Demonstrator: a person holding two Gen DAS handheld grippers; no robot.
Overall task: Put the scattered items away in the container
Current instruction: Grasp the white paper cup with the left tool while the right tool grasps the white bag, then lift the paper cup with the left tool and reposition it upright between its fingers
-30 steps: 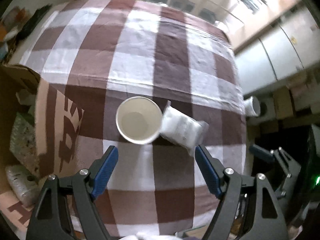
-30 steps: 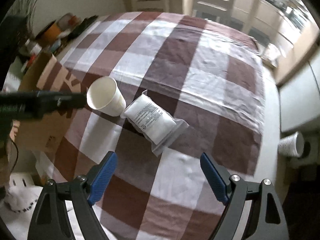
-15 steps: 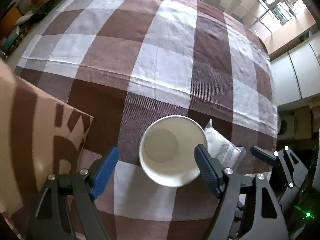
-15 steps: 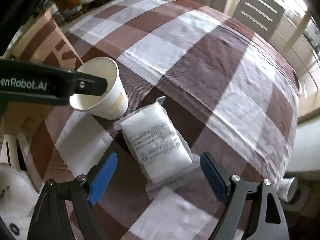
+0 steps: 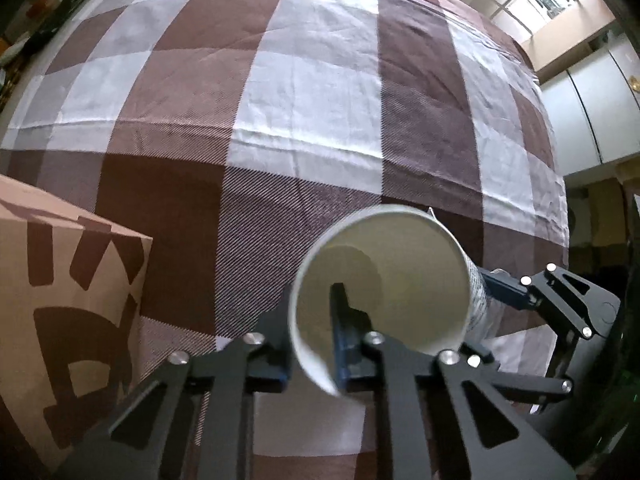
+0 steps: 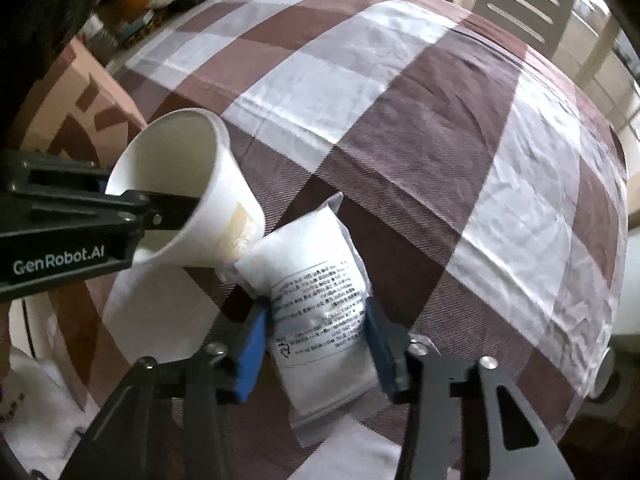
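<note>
Left gripper point(image 5: 310, 354) clamped on paper cup point(image 5: 384, 292) rim, one finger inside; right gripper point(image 6: 316, 344) closing around white packet point(image 6: 316, 304), near tablecloth's point(image 6: 400, 128) front edge; neither boxed yet; cardboard box point(image 5: 60, 304) sits left.

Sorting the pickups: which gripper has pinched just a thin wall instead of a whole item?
The left gripper: one finger inside the paper cup, pinching its wall. The right gripper straddles the whole pouch.

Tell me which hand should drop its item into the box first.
Left, probably. The left gripper already pinches the cup wall, tilted off the cloth, and the box stands right beside it. The right gripper is closing around the packet, which lies farther from the box.
</note>
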